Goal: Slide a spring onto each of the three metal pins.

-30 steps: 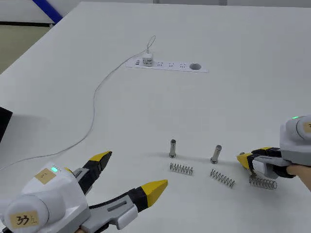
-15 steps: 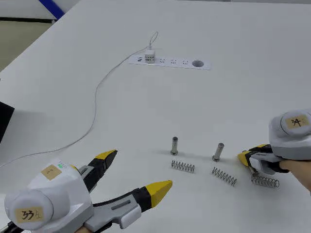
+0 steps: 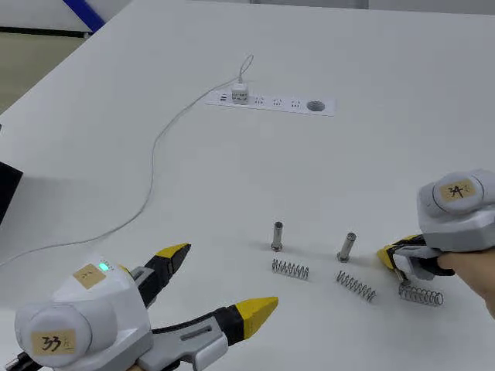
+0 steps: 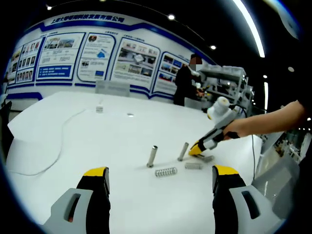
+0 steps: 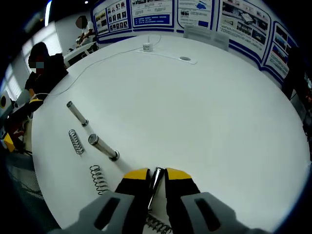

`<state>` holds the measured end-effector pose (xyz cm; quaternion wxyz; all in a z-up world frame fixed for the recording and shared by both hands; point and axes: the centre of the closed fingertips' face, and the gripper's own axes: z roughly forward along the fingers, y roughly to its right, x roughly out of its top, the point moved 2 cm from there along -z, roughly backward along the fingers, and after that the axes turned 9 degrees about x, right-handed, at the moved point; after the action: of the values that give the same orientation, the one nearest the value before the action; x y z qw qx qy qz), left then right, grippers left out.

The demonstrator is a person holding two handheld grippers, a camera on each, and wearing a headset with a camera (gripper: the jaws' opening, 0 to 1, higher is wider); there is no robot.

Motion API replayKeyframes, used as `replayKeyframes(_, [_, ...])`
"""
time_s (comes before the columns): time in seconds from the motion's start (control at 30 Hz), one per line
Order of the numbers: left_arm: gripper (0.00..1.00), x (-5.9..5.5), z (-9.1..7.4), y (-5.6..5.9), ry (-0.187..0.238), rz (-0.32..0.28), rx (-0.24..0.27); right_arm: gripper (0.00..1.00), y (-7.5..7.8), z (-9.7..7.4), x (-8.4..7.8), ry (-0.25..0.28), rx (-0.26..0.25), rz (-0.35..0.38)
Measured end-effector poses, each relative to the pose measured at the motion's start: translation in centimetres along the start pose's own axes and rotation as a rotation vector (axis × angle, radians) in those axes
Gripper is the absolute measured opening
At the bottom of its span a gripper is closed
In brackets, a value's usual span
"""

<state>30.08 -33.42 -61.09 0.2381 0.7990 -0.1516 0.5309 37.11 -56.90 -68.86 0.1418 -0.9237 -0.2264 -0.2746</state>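
Observation:
Two metal pins stand upright on the white table, one on the left [image 3: 277, 234] and one on the right [image 3: 346, 246]. A spring lies in front of each [image 3: 290, 269] [image 3: 356, 285], and a third spring [image 3: 421, 294] lies further right. My right gripper [image 3: 396, 258] is low at the table beside that third spring. In the right gripper view it [image 5: 156, 174] is shut on a third metal pin [image 5: 157, 179]. My left gripper [image 3: 216, 282] hovers open at the near left, holding nothing. In its own view it [image 4: 161, 172] faces the pins [image 4: 152, 156] [image 4: 183, 151].
A white power strip [image 3: 271, 102] with a plugged-in charger lies at the back, and its cable [image 3: 151, 166] trails to the left edge. A dark object [image 3: 6, 193] sits at the far left. People stand beyond the table [image 4: 186, 85].
The right gripper's body has swung left and up over its tips, which stay by the third spring. The left gripper has barely moved. The head camera shifted a little.

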Motion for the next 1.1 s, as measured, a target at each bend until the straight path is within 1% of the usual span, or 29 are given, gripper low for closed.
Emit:
replayKeyframes(0.1, [0.89,0.0,0.0,0.2,0.000,0.008,-0.010,0.13,-0.1,0.0,0.0,-0.013,0.002,0.003])
replayKeyframes(0.17, [0.89,-0.2,0.0,0.3,-0.008,0.007,-0.017,0.12,-0.1,0.0,0.0,-0.022,0.006,0.008])
replayKeyframes(0.27, [0.89,-0.2,0.1,0.3,-0.010,0.007,-0.018,0.11,0.0,0.0,0.1,-0.031,0.009,0.009])
replayKeyframes(0.37, [0.89,-0.1,0.0,0.2,-0.007,-0.001,-0.017,0.09,0.1,0.1,0.1,-0.027,0.018,0.027])
replayKeyframes(0.4, [0.89,-0.1,0.0,0.2,-0.006,-0.004,-0.015,0.09,0.1,0.1,0.1,-0.028,0.019,0.024])
replayKeyframes(0.63, [0.88,-0.4,0.0,0.0,-0.020,0.000,-0.010,0.09,0.1,0.0,0.1,-0.018,0.026,0.037])
replayKeyframes(0.7, [0.88,-0.5,0.0,0.1,-0.024,0.004,-0.011,0.09,0.2,0.0,0.1,-0.014,0.021,0.040])
replayKeyframes(0.87, [0.88,-0.4,0.1,0.2,-0.022,0.009,-0.016,0.08,0.7,-0.6,0.4,0.018,0.014,0.045])
replayKeyframes(1.1, [0.88,-0.7,0.1,0.3,-0.035,0.018,-0.018,0.08,0.9,-1.6,0.7,0.053,0.018,0.046])
